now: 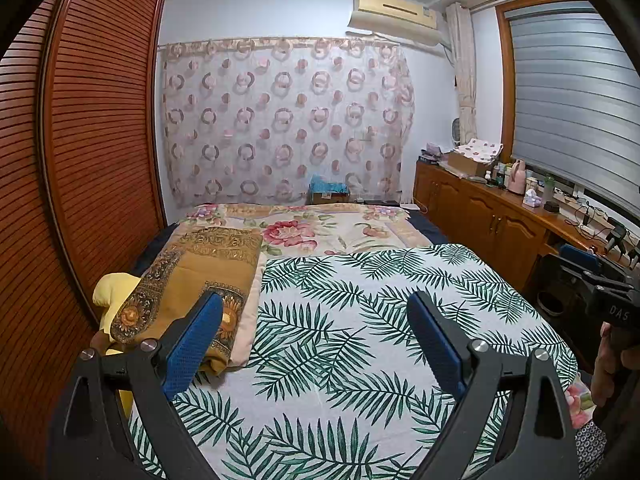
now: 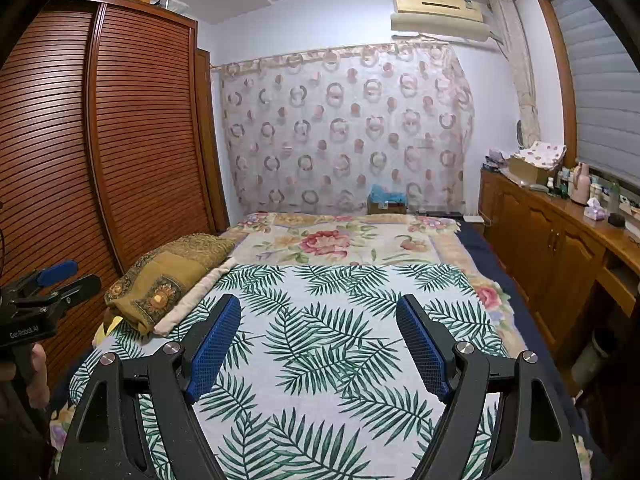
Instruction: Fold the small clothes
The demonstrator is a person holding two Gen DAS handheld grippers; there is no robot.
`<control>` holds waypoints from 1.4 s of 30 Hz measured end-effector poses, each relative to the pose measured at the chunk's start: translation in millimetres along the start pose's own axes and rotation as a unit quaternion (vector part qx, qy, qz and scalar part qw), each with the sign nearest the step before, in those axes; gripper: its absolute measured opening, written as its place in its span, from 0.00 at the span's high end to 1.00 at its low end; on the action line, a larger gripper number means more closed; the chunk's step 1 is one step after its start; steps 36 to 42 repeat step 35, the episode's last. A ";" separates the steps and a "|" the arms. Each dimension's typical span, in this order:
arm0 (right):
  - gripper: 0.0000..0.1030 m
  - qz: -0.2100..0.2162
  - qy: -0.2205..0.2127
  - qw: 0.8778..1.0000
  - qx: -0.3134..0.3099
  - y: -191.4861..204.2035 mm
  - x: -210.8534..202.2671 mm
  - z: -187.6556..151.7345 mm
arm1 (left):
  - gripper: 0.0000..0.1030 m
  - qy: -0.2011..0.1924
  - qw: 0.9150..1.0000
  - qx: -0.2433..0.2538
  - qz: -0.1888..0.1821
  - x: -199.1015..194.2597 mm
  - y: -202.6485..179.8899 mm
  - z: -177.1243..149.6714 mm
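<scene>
A white cloth with green palm leaves (image 1: 360, 320) lies spread flat on the bed; it also shows in the right wrist view (image 2: 332, 340). My left gripper (image 1: 316, 304) is open and empty, held above the cloth's near part. My right gripper (image 2: 318, 306) is open and empty, also above the cloth. The left gripper shows at the left edge of the right wrist view (image 2: 60, 276), and the right gripper at the right edge of the left wrist view (image 1: 592, 268). No small garment is in view.
A folded brown patterned blanket (image 1: 192, 280) lies on the bed's left, over something yellow (image 1: 112, 292). A floral bedspread (image 1: 320, 228) covers the far bed. A wooden wardrobe (image 1: 80, 140) stands left, a cluttered wooden cabinet (image 1: 488, 216) right.
</scene>
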State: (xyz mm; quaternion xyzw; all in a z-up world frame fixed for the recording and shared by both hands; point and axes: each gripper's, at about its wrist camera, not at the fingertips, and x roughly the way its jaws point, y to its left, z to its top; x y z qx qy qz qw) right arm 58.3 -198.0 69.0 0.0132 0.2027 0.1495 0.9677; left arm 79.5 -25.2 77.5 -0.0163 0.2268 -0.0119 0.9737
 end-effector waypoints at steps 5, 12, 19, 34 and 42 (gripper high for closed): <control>0.21 0.000 0.000 1.000 0.000 -0.1 0.0 -0.3 | 0.09 0.000 1.000 0.000 0.000 0.2 0.2 -0.1; 0.21 0.000 0.000 1.000 0.000 -0.8 0.1 0.0 | 0.09 0.000 1.000 0.000 0.000 0.5 0.2 -0.2; 0.21 0.001 0.000 1.000 0.000 -1.2 -0.8 -1.1 | 0.09 0.000 1.000 0.000 0.000 0.2 -0.1 -0.2; 0.21 0.001 0.000 1.000 0.001 -2.4 -1.1 -1.3 | 0.09 0.000 1.000 0.000 0.000 0.3 -0.3 -0.5; 0.21 0.001 0.000 1.000 0.000 -2.6 -1.0 -1.5 | 0.09 0.000 1.000 0.001 0.000 -0.1 -0.4 -0.4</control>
